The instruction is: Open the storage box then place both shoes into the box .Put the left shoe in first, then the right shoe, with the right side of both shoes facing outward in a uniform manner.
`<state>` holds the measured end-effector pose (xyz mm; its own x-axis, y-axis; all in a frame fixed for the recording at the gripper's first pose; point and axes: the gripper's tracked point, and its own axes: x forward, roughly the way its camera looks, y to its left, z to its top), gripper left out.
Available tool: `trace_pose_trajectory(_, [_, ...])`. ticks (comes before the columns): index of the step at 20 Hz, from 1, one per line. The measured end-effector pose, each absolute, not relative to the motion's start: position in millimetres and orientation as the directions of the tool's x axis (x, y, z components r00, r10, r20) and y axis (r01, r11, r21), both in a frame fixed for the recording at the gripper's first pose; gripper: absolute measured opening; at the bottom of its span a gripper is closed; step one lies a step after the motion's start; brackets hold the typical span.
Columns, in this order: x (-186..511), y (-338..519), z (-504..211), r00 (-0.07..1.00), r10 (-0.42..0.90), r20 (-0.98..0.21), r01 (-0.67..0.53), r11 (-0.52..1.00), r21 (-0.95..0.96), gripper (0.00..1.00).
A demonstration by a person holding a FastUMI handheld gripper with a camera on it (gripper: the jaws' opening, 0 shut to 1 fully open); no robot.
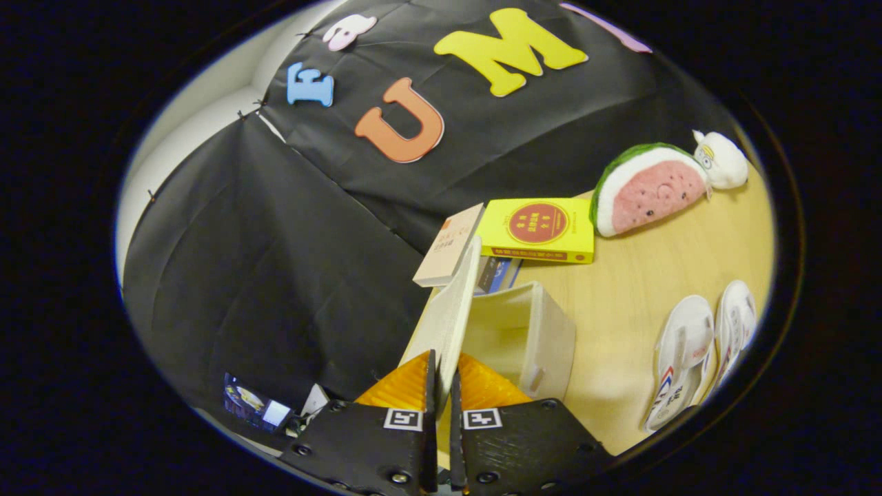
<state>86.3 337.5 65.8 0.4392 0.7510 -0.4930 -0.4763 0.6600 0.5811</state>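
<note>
My gripper (441,375) is shut on the lid (448,313) of the cream storage box (534,337); both orange fingers (403,386) press on the lid's near edge. The lid stands swung up, nearly on edge, and the box's hollow inside shows just beyond the fingers to the right. Two white shoes (699,351) with red and blue marks lie side by side on the wooden table (641,275), to the right of the box and well apart from it.
Behind the box lie a yellow book (541,229), a beige book (449,246) and a blue one under them. A watermelon plush (648,187) and a small white plush (720,160) sit farther back right. A lit screen (251,405) glows low at left.
</note>
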Motion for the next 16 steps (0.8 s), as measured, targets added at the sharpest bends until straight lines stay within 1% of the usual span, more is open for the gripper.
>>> trace_pose_trajectory(3, [73.8,371.9,94.7,0.448,0.746,-0.492,-0.505,0.666,0.549,0.07])
trace_pose_trajectory(8, [55.8,435.4,124.4,0.434,0.749,-0.502,-0.523,0.662,0.536,0.07])
trace_pose_trajectory(9, [53.7,448.1,127.0,0.431,0.754,-0.496,-0.532,0.656,0.536,0.1])
trace_pose_trajectory(12, [43.4,490.8,127.2,0.412,0.775,-0.479,-0.542,0.631,0.555,0.11])
trace_pose_trajectory(13, [44.0,501.4,125.9,0.419,0.771,-0.479,-0.557,0.635,0.535,0.17])
trace_pose_trajectory(14, [42.9,513.6,124.7,0.419,0.772,-0.478,-0.577,0.633,0.516,0.2])
trace_pose_trajectory(15, [38.1,525.4,124.0,0.408,0.775,-0.483,-0.592,0.627,0.506,0.19])
trace_pose_trajectory(16, [34.5,538.6,122.7,0.388,0.78,-0.492,-0.614,0.617,0.493,0.32])
